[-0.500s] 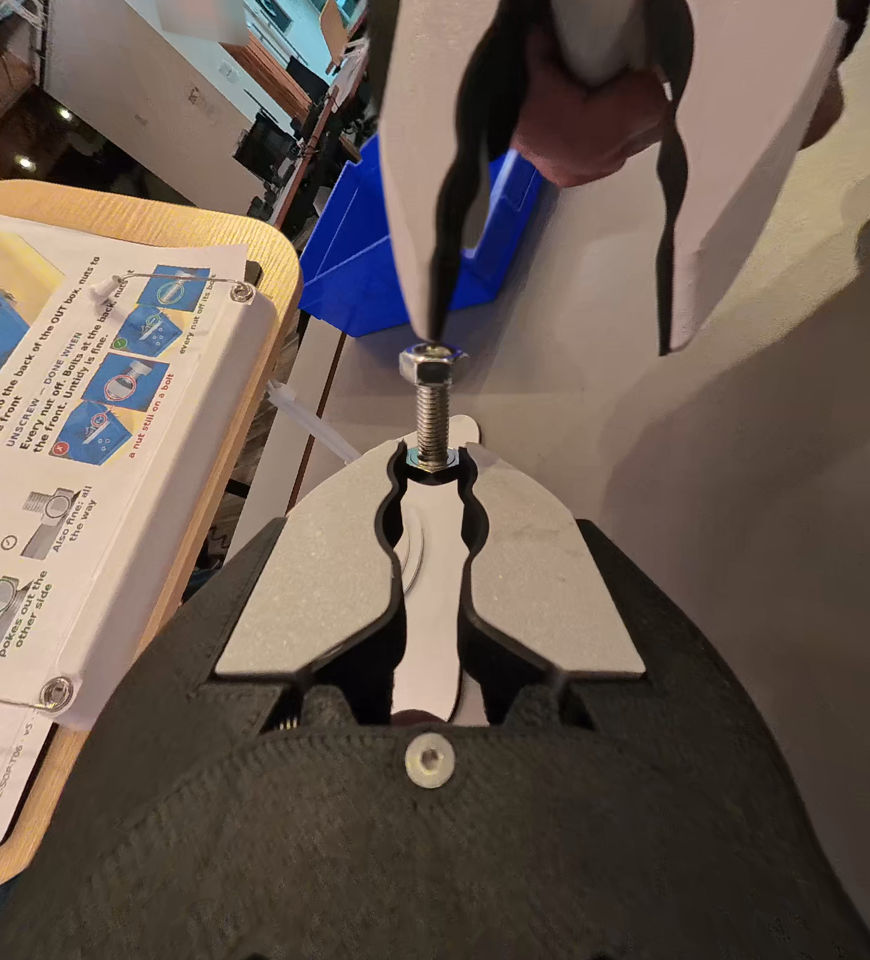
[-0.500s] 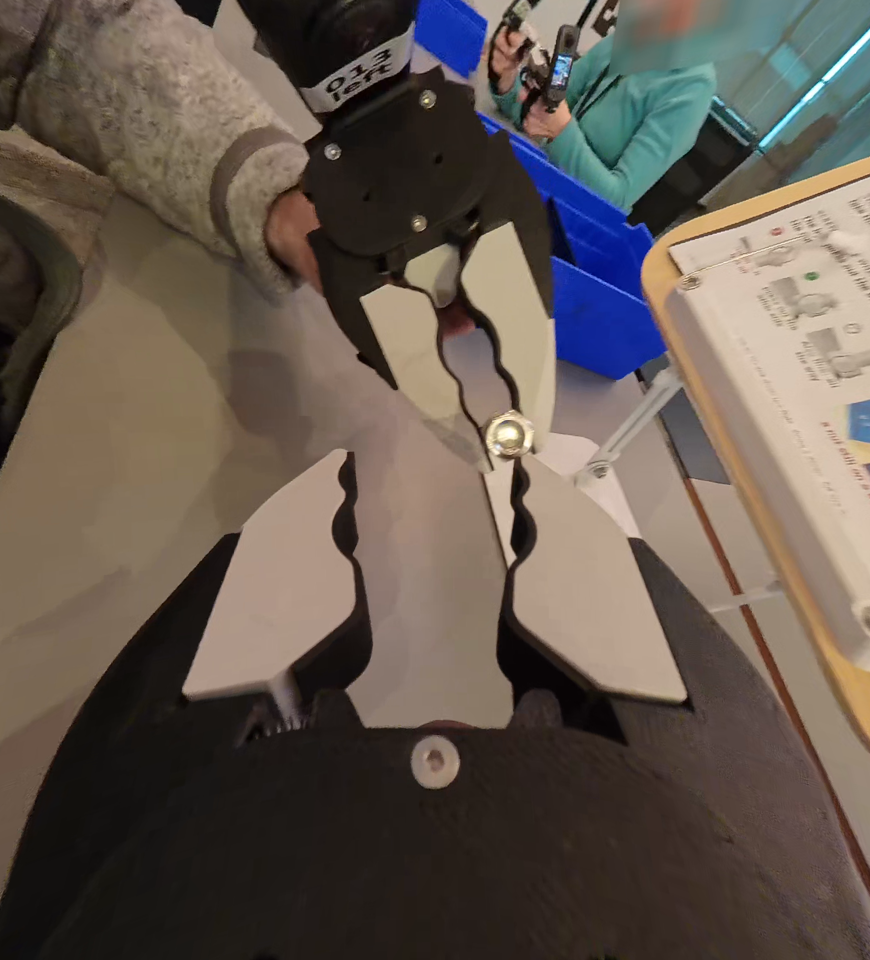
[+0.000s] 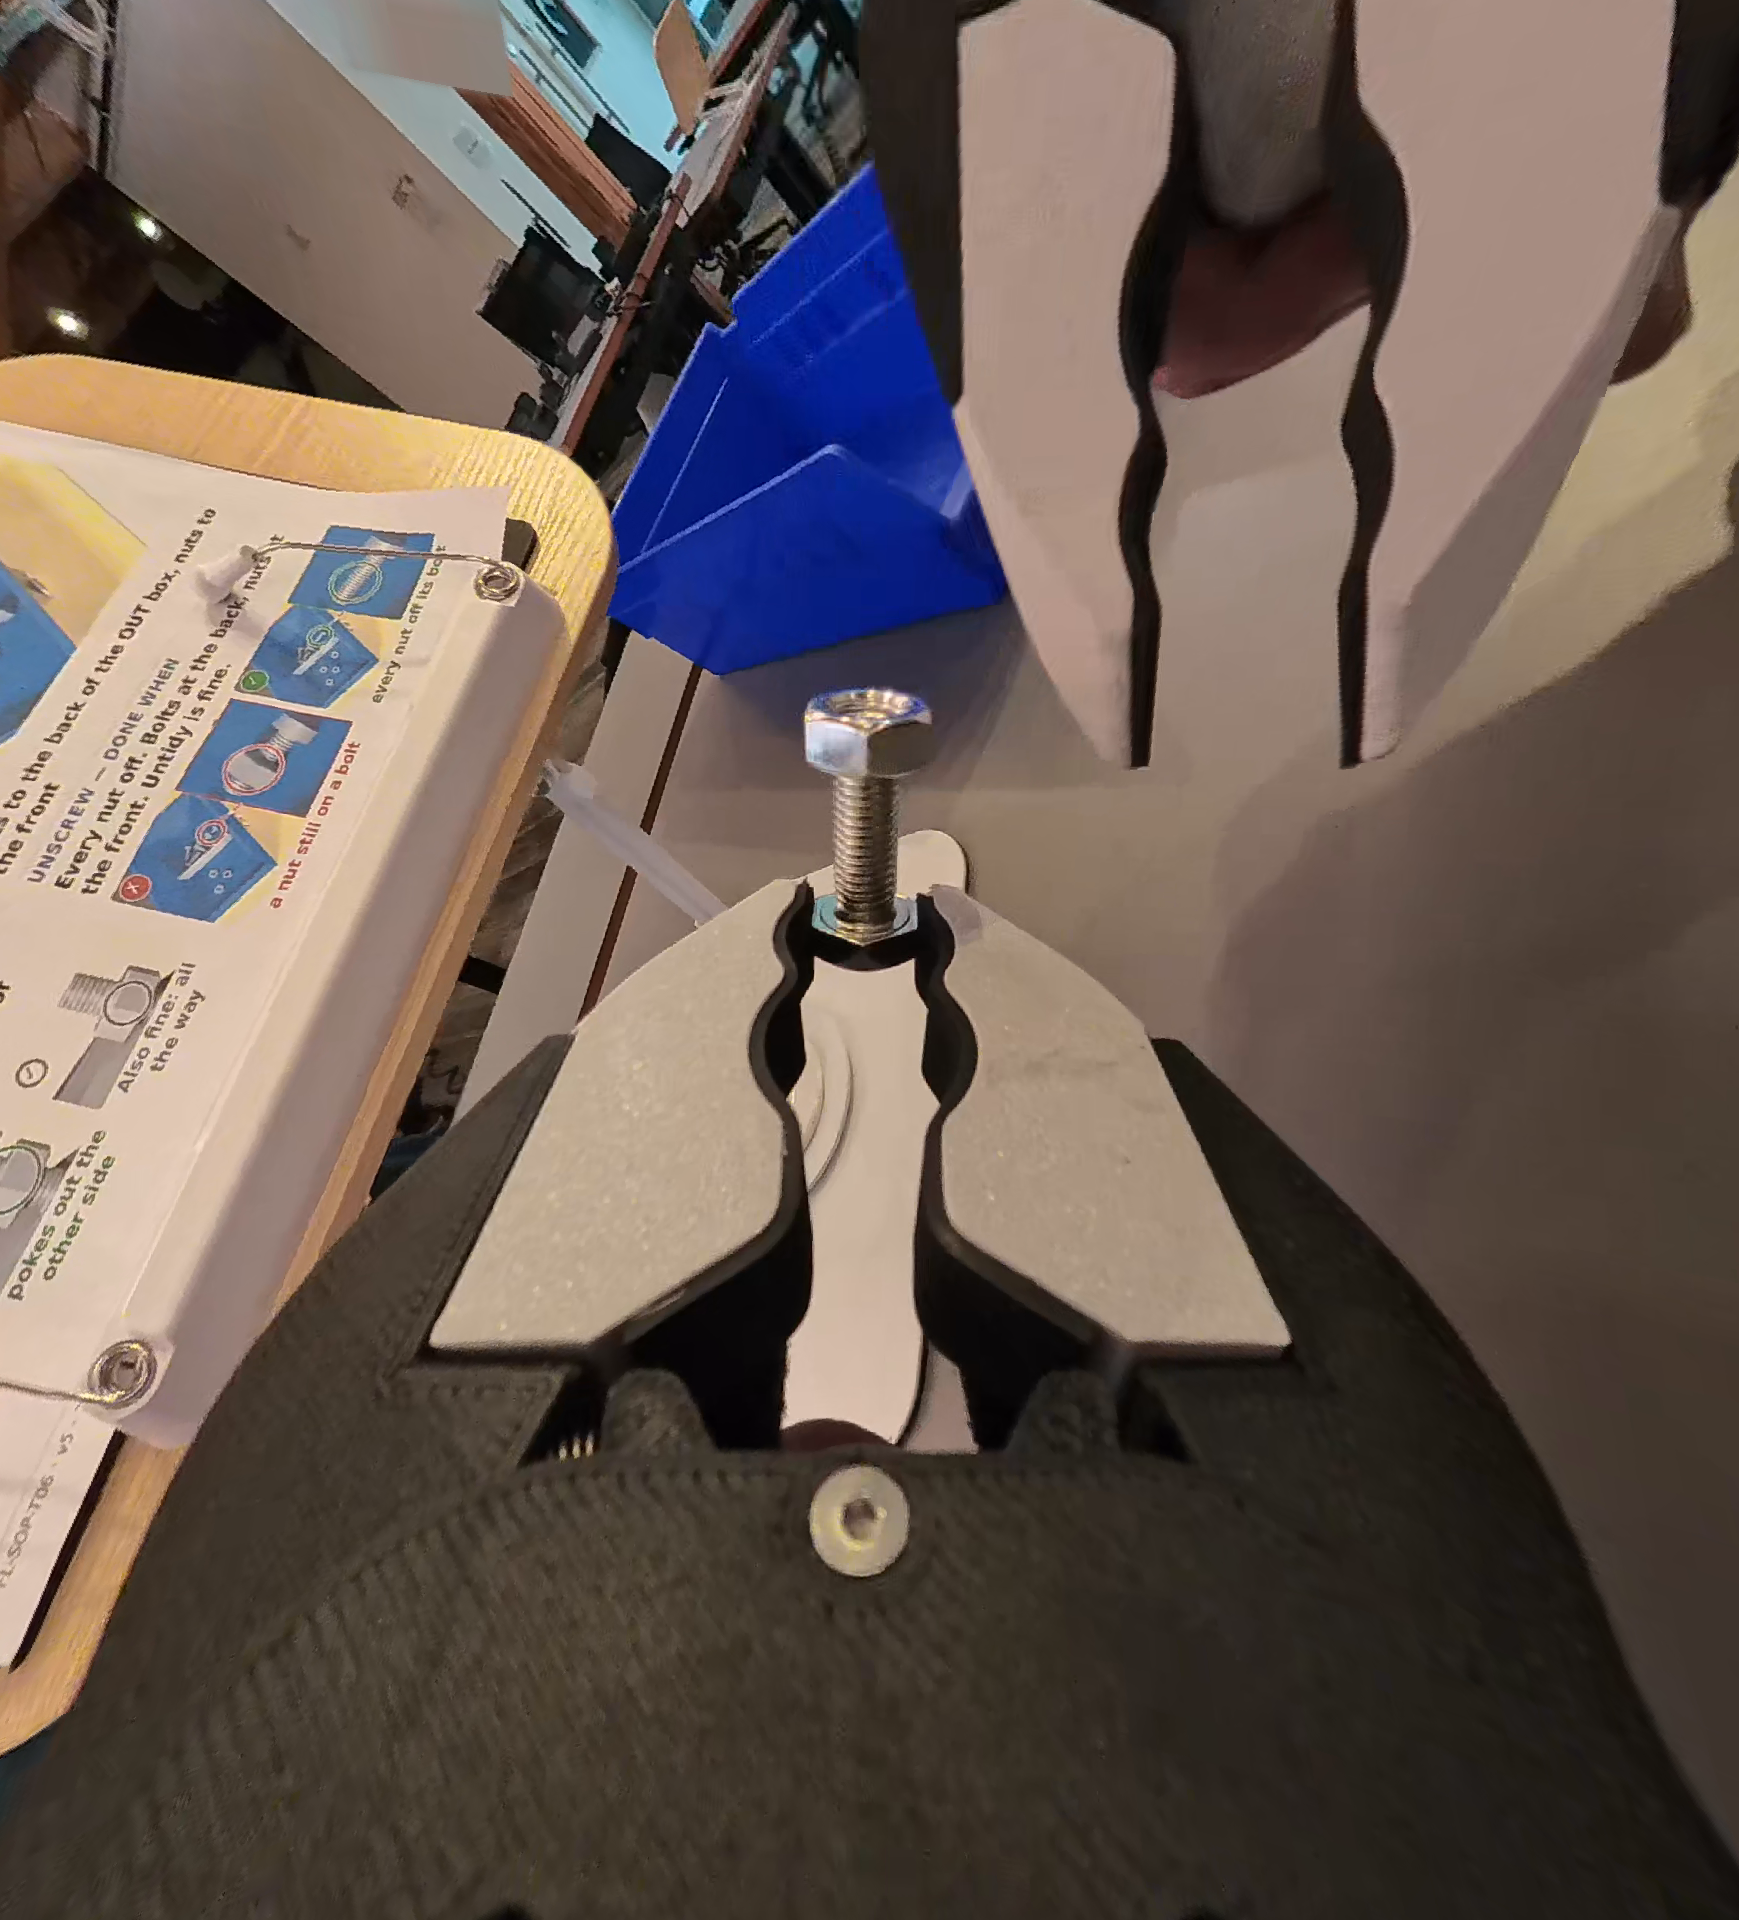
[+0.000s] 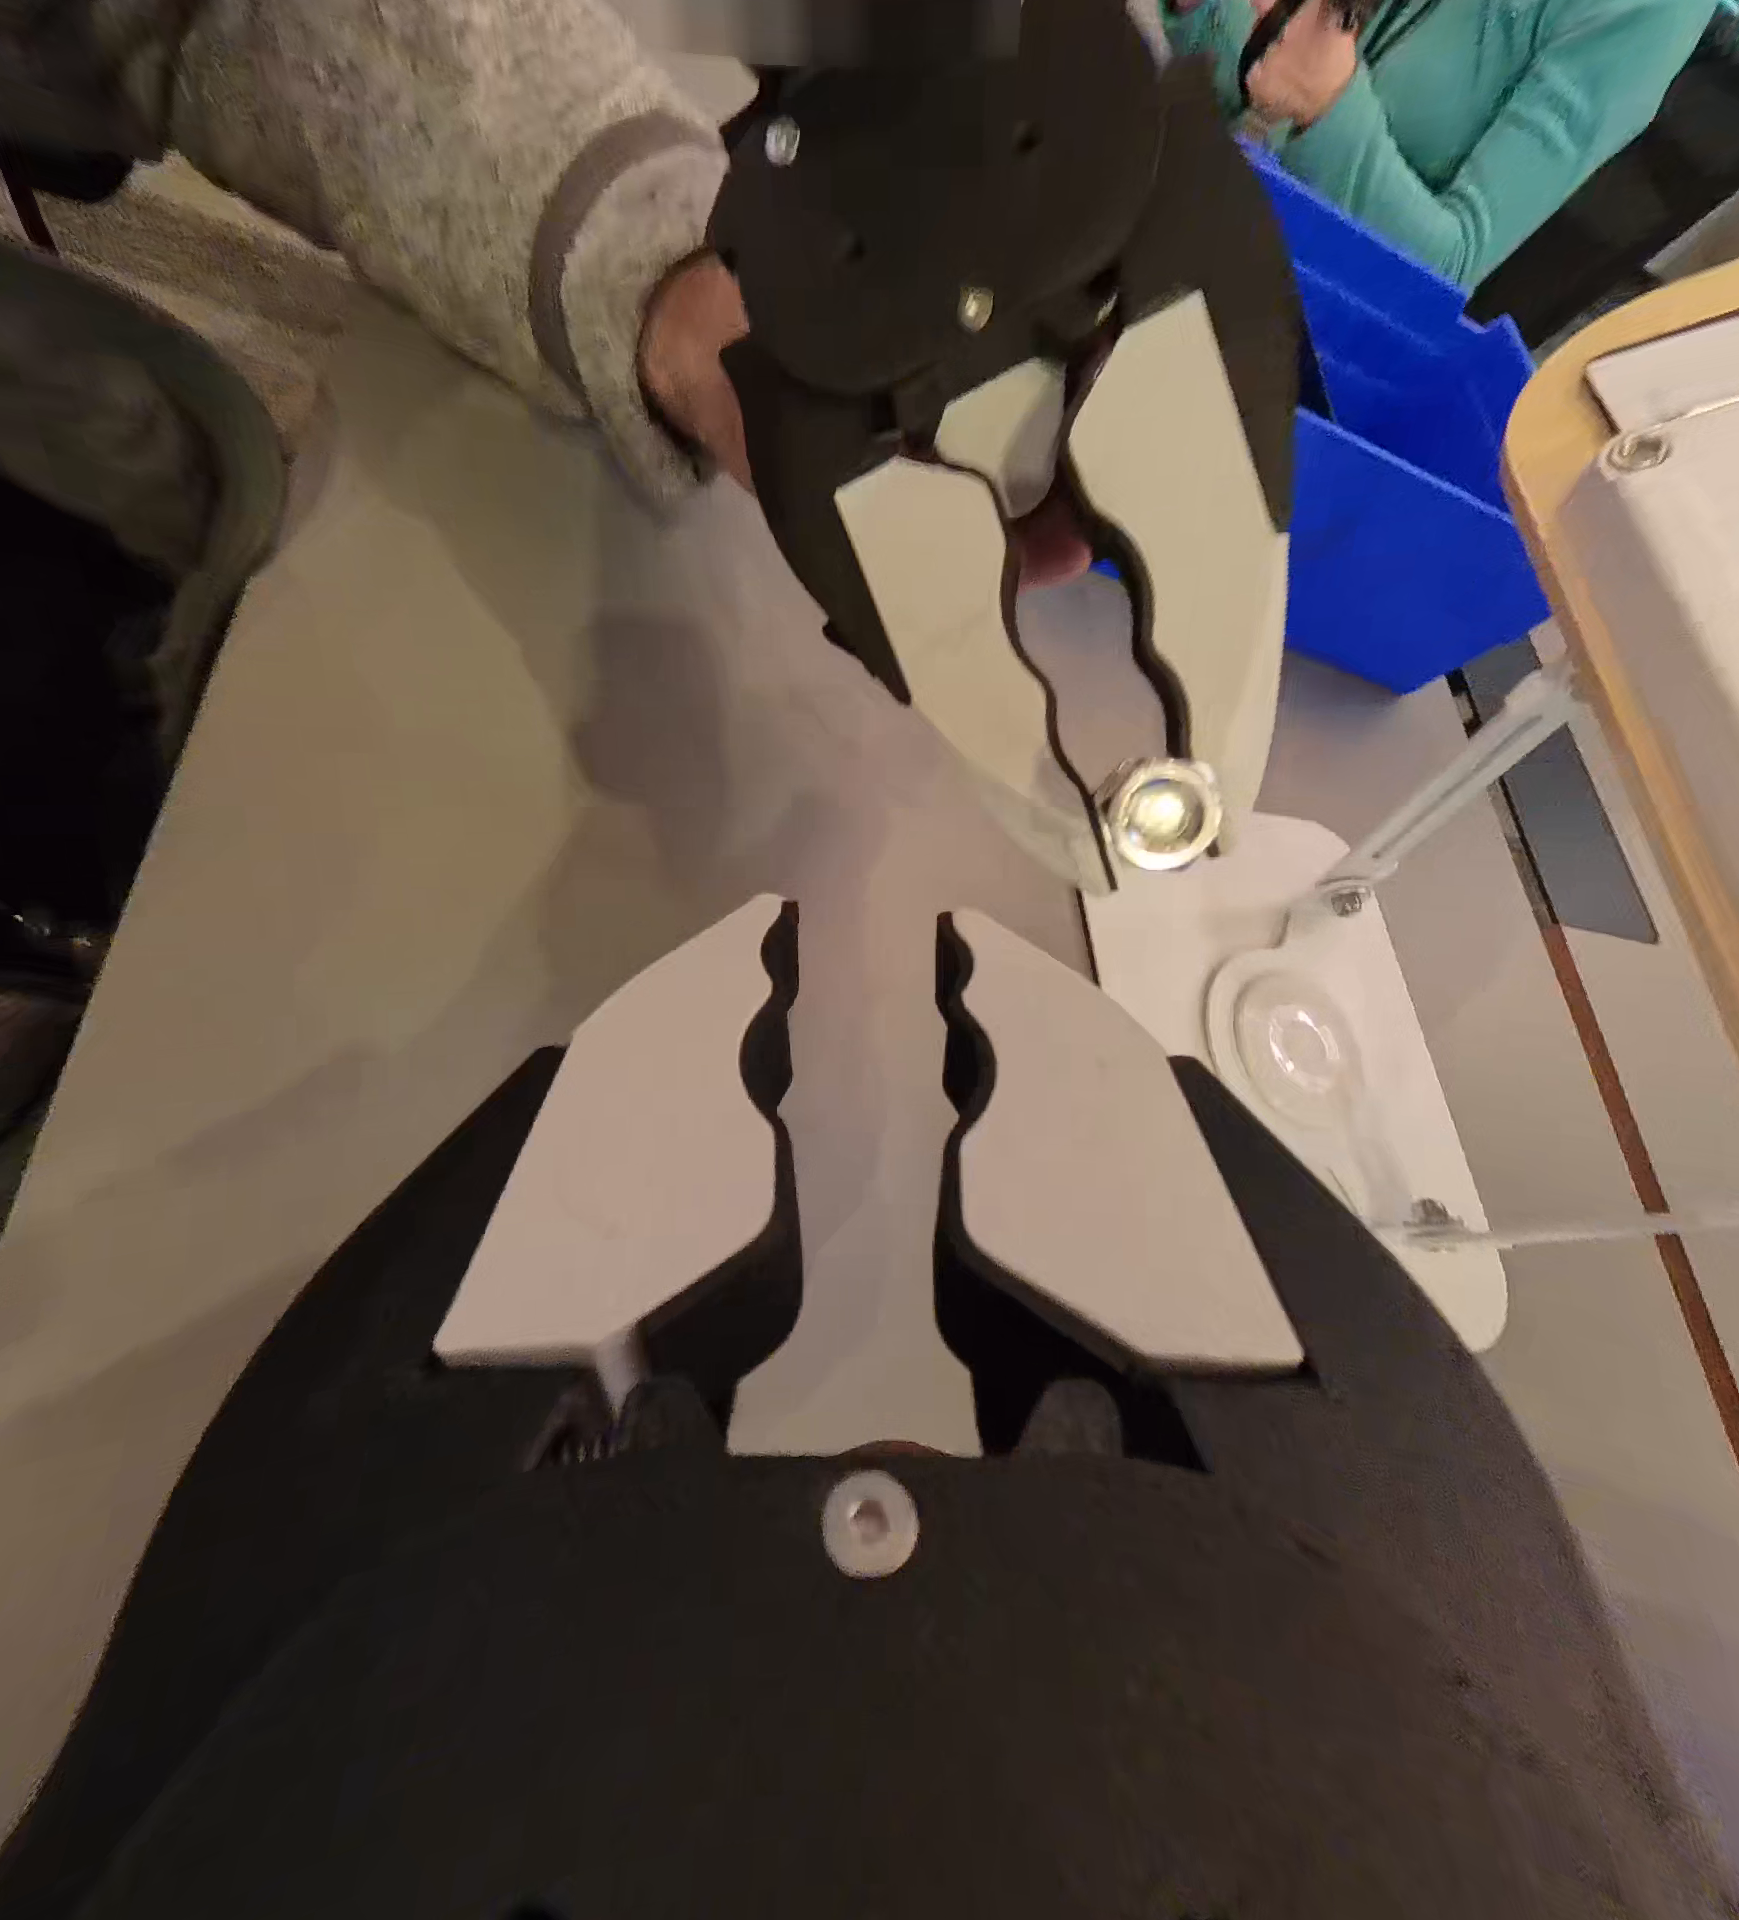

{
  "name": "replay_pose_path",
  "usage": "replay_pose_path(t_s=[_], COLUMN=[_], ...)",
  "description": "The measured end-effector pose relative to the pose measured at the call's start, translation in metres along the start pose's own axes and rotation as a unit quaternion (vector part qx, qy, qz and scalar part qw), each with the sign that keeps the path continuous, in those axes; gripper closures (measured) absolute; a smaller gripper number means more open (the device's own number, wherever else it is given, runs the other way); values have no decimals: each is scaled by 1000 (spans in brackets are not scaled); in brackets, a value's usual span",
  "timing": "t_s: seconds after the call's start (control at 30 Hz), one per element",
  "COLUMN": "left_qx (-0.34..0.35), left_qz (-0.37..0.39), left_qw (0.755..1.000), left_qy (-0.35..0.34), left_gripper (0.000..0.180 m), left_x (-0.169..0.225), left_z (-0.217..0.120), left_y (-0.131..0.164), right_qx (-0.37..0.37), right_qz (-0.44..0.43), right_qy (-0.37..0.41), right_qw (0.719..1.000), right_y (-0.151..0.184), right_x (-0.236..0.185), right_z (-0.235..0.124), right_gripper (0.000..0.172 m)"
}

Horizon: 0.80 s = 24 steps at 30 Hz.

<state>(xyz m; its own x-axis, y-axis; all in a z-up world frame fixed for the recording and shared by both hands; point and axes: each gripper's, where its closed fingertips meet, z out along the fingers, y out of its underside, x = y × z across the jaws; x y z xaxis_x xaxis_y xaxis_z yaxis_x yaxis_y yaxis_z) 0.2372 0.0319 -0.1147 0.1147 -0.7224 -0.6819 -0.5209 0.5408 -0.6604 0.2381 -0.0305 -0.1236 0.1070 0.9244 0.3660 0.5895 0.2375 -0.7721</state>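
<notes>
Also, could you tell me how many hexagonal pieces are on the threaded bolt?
2. One hex piece sits at the bolt's free upper end; the other hex piece is at its lower end, clamped between the left gripper's fingertips.

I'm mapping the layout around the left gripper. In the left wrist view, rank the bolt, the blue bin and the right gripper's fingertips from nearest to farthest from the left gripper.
1. The bolt, clamped at the left gripper's tips, standing upright.
2. The right gripper, fingertips above and right of the bolt.
3. The blue bin, beyond on the table, upper left.
</notes>
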Motion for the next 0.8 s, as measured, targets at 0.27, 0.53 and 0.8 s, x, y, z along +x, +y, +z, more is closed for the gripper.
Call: replay_pose_path(t_s=[0.27,0.53,0.8], left_qx=[-3,-1,-1], left_qz=[6,0,0], left_qw=[1000,1000,1000], left_qy=[7,3,7], left_gripper=[162,163,162], left_x=[4,1,2], left_z=[2,0,1], left_y=[0,1,1], right_qx=[32,8,24], right_qz=[-18,-38,-21], right_qy=[77,52,59], right_qw=[996,998,998], right_y=[-17,-13,-15], right_x=[27,20,23], right_z=[-8,-3,-11], right_gripper=[104,111,113])
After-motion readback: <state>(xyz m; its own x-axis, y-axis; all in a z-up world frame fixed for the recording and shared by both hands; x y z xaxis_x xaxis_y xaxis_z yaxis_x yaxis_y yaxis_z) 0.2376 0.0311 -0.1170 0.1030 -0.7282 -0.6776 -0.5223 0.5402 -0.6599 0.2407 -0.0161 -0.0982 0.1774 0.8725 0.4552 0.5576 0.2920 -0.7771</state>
